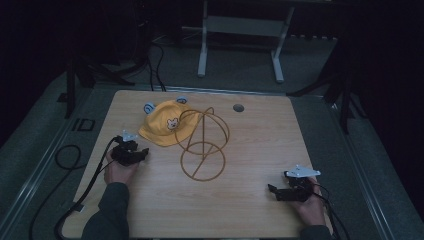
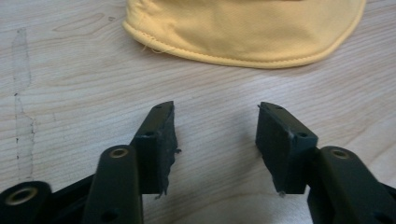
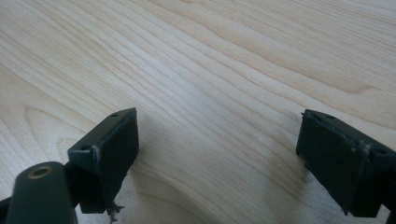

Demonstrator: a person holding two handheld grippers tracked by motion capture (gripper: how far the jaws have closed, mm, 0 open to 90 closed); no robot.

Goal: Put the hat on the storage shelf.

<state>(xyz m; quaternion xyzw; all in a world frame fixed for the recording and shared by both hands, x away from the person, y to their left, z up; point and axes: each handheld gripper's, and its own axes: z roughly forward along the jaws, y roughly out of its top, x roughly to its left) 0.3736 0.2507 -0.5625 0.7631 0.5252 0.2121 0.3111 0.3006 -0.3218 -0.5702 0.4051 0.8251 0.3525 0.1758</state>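
Left claw [image 1: 146,152] lies low on the table [image 1: 250,210], at the left middle of the high view, and its jaws stand apart with nothing between them. In the left gripper view the same claw [image 2: 215,128] shows bare wood between its two black pads [image 2: 161,140], and the rim of the yellow cap [image 2: 243,28] crosses the top of the frame, near the jaw tips but not touching them.

From above, the cap [image 1: 165,125] lies in the upper left part of the table, just to the upper right of the left claw. It has a small animal face on the front and two blue-white ears at the back edge. Its right side overlaps a wire stand [image 1: 202,145], made of brown rings, which is in the centre of the table.

Right claw [image 1: 270,190] is in the lower right of the high view, well apart from the cap and the stand, with a hand [image 1: 310,207] behind it. In the right gripper view this claw [image 3: 217,140] has its jaws wide apart over plain wood, and it grips nothing.

Both cables [image 1: 87,190] run off toward the bottom edge.
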